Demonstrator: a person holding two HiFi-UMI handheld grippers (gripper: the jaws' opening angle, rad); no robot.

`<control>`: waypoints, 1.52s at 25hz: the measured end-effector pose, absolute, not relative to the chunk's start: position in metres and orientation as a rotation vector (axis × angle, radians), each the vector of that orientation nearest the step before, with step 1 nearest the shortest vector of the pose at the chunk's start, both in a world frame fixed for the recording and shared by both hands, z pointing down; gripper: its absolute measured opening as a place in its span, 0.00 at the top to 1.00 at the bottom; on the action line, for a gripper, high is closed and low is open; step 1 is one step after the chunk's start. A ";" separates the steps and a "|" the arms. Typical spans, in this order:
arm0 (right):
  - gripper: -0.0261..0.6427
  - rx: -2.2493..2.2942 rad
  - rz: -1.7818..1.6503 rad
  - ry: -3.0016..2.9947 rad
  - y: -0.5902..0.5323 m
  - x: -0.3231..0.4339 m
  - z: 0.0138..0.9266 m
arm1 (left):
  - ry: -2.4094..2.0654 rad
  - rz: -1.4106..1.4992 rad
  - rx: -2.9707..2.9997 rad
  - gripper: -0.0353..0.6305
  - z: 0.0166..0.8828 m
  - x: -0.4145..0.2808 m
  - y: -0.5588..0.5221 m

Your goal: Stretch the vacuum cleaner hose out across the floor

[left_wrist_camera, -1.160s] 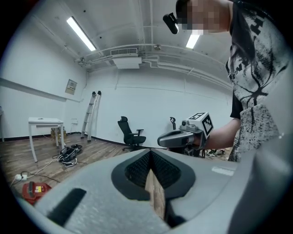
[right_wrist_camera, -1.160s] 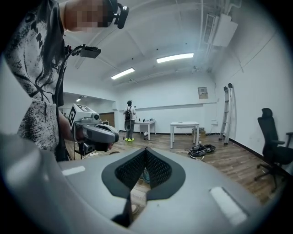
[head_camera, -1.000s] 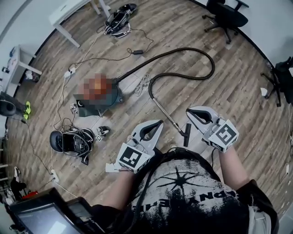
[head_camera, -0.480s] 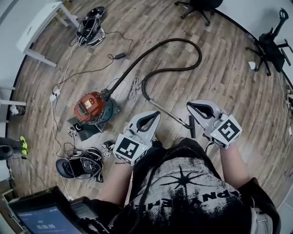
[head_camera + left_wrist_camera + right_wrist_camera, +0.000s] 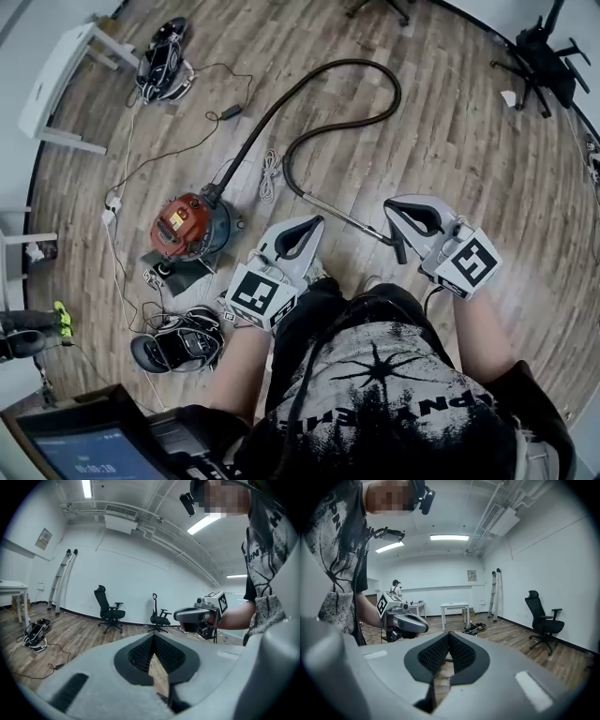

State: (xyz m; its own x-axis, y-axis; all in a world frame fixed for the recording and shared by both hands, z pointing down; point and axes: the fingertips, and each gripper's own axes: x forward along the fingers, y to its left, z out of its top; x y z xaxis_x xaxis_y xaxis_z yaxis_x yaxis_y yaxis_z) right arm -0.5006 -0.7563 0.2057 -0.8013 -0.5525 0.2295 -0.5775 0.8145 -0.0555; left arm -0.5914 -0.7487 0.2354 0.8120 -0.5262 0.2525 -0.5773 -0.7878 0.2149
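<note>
In the head view the vacuum cleaner hose (image 5: 398,96) lies on the wooden floor (image 5: 450,141), far from the person. It makes a long loop and is not straight. From the red vacuum cleaner (image 5: 187,223) on the left it runs far and to the right, bends back in a hairpin, and returns toward the near left. There a metal tube (image 5: 347,217) continues it to the near right. The nozzle (image 5: 401,248) at the end of the tube is partly hidden behind the right gripper (image 5: 392,206). The left gripper (image 5: 316,222) is near the cleaner, apart from the hose, and the person's shirt (image 5: 394,394) covers the nearest floor. In the left gripper view the jaws are together with nothing between them. The gripper's own grey body hides the low floor, and beyond it are the right gripper (image 5: 197,616), two office chairs (image 5: 108,612) and a ladder (image 5: 63,578). In the right gripper view the jaws are also together and empty. The left gripper (image 5: 401,618) is at the left, and a white table (image 5: 454,606) stands far behind.
</note>
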 end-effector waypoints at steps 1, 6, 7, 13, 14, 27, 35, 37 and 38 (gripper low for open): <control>0.95 0.874 0.189 -2.803 -0.751 -0.491 0.208 | -0.861 0.262 2.715 0.95 0.233 -0.583 -0.745; 0.95 0.794 0.254 -2.789 -0.724 -0.453 0.234 | -0.974 0.282 2.678 0.95 0.230 -0.556 -0.729; 0.95 0.771 0.257 -2.783 -0.722 -0.449 0.240 | -0.986 0.276 2.674 0.95 0.230 -0.551 -0.727; 0.95 0.644 0.259 -2.705 -0.725 -0.465 0.287 | -0.977 0.190 2.645 0.95 0.252 -0.545 -0.724; 0.95 0.642 0.263 -2.689 -0.730 -0.469 0.295 | -0.970 0.178 2.639 0.95 0.258 -0.547 -0.729; 0.94 0.608 0.382 -2.455 -0.816 -0.520 0.564 | -0.927 0.144 2.669 0.95 0.421 -0.606 -0.817; 0.87 0.544 0.534 -2.243 -0.814 -0.513 0.865 | -0.928 0.188 2.696 0.95 0.605 -0.602 -0.829; 0.84 0.499 0.553 -2.188 -0.809 -0.508 0.929 | -0.931 0.230 2.751 0.95 0.634 -0.595 -0.825; 0.82 0.475 0.569 -2.161 -0.805 -0.505 0.959 | -0.940 0.249 2.768 0.95 0.647 -0.593 -0.821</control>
State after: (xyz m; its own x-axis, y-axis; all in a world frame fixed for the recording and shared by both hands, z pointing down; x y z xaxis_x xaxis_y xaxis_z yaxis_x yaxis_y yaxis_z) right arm -0.5052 -0.8049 0.9592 -0.5832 -0.1370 0.8007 -0.5134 0.8260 -0.2326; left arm -0.5931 -0.8206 0.6471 0.7825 -0.5807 0.2247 -0.6157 -0.7753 0.1405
